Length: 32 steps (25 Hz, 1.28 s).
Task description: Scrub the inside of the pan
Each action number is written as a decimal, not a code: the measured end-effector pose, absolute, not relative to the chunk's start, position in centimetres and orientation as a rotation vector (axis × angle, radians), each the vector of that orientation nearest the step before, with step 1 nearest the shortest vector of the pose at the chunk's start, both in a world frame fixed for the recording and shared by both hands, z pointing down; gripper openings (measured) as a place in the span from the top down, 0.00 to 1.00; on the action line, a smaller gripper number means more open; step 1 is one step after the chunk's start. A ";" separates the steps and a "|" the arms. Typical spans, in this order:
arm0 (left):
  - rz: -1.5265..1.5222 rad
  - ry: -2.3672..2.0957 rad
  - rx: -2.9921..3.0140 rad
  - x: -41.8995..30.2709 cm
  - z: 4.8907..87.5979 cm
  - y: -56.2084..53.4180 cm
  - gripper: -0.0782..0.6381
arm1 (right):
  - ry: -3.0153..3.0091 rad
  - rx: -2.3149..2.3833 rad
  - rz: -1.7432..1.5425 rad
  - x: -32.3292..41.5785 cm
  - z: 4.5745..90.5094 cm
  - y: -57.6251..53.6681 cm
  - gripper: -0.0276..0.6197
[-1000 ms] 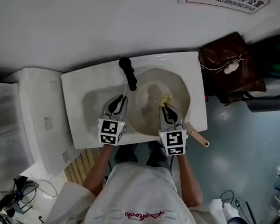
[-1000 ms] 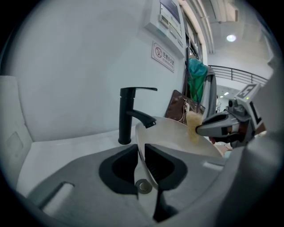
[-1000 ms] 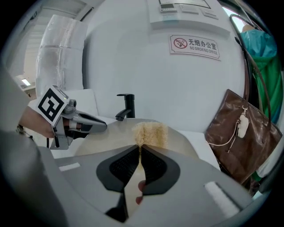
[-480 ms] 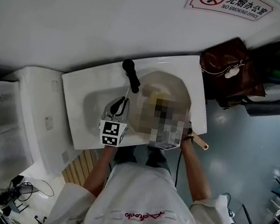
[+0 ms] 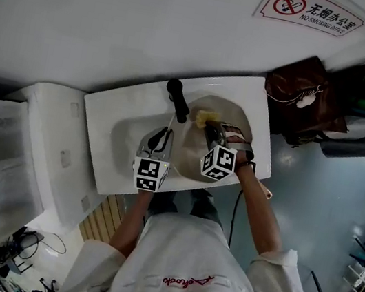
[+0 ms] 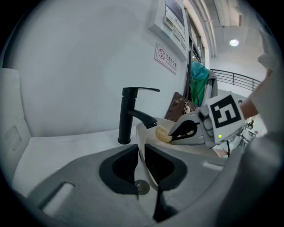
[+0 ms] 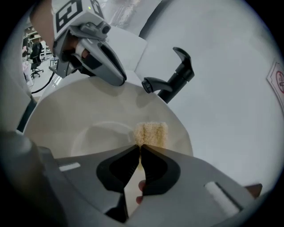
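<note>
The right tool (image 7: 138,150), jaws pinched on a yellow sponge (image 7: 151,132), holds it against the far inner wall of the pan (image 7: 84,119), just under the faucet (image 7: 175,75). The left tool (image 6: 141,148) clamps the pan's left rim, steadying it in the sink (image 5: 117,141).

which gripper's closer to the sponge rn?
Right. The right gripper is shut on the sponge inside the pan; the left gripper clamps the pan's rim, apart from it.
</note>
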<state>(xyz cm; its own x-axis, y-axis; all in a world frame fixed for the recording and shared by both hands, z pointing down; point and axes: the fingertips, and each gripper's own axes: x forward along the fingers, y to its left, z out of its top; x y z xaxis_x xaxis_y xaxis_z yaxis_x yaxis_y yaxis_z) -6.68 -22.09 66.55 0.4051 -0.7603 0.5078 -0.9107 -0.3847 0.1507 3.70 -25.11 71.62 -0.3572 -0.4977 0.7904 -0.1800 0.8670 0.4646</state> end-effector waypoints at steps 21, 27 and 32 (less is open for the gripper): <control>0.492 -1.427 2.259 -6.8 66.6 -22.1 0.83 | -1.800 0.360 -0.326 3.5 75.7 -27.3 0.92; 0.499 -1.426 2.253 -6.8 66.8 -22.0 0.83 | -1.793 0.356 -0.323 4.0 76.0 -26.1 0.92; 0.484 -1.433 2.258 -6.8 66.6 -22.2 0.83 | -1.783 0.340 -0.305 4.6 76.4 -24.3 0.92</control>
